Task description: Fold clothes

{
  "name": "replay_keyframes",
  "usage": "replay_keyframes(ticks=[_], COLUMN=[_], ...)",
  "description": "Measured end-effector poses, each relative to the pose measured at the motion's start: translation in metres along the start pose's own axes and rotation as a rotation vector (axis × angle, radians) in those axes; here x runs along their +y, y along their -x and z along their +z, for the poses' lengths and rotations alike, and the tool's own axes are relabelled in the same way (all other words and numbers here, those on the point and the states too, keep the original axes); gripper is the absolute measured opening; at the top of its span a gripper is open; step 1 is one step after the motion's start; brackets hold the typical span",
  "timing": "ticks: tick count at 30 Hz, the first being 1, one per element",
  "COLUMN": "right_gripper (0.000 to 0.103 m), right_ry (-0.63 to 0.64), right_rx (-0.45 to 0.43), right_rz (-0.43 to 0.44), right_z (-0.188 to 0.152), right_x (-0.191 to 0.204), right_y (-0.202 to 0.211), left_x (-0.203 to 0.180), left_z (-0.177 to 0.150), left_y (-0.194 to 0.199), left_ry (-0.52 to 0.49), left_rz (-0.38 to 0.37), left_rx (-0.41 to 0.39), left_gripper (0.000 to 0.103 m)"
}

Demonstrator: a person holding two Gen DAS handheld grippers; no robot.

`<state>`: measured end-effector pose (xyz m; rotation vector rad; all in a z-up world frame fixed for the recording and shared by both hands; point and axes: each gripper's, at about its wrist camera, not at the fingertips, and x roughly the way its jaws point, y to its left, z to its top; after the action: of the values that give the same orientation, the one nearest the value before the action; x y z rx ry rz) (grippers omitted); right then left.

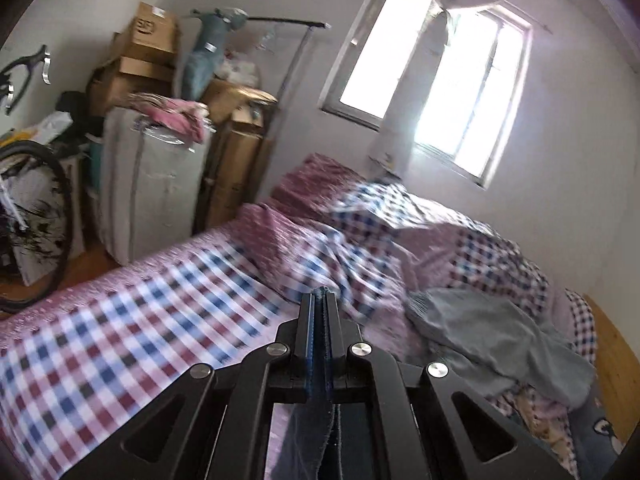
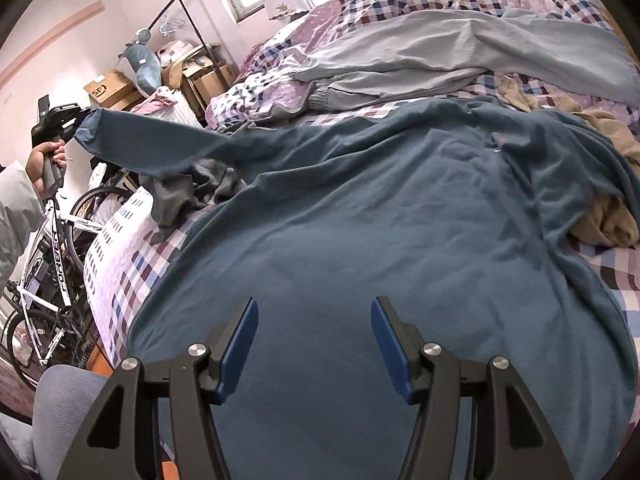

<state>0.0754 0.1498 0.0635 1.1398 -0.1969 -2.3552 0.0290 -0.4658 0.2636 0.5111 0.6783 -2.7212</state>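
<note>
Right gripper (image 2: 314, 344), jaws apart above spread teal fleece sweatshirt (image 2: 400, 220); left gripper (image 1: 320, 300) clamped on its sleeve, raised off the sweatshirt's left side.

Black tool (image 2: 314, 340) frames, blue finger pads (image 2: 240, 346), silver screws (image 2: 199, 349); pale grey sleeve (image 2: 16, 216)

checked bed (image 2: 120, 248) (blue top (image 2: 380, 220) spread)

"FOREVER" on bicycle frame (image 2: 60, 250)
</note>
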Motion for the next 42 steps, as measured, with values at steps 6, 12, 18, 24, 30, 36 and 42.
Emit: replay_keyframes(ticks=[6,12,18,24,30,36,42], right_gripper=[0.062,0.062,0.062,0.062,0.062,0.062,0.062], right_ry=[0.007,0.021,0.034,0.052,0.068,0.078,0.084], right_rx=[0.013,0.015,0.015,0.017,0.038,0.052,0.064], right_rz=[-0.006,-0.008,-0.009,-0.015,-0.028,-0.039,-0.049], right_z=[0.001,0.002,0.002,0.001,-0.001,-0.002,-0.002], right_x=[0.003,0.007,0.011,0.015,0.019,0.022,0.023], right_y=[-0.007,-0.010,-0.012,-0.016,-0.024,-0.031,-0.037], left_x=[0.033,0.067,0.087,0.059,0.042,0.046,0.051], left_z=[0.015,0.005,-0.059,-0.131,-0.210,-0.261,-0.272], left_y=[0.012,-0.008,-0.028,-0.005,0.001,-0.022,-0.047], left_ry=[0.093,0.134,0.006,-0.302,-0.666,-0.886,-0.969], left_rz=[0.017,0.149,0.149,0.108,0.164,0.256,0.310], left_rx=[0.002,0.083,0.200,0.142,0.183,0.267,0.299], left_gripper=[0.002,0.003,0.030,0.048,0.052,0.052,0.003])
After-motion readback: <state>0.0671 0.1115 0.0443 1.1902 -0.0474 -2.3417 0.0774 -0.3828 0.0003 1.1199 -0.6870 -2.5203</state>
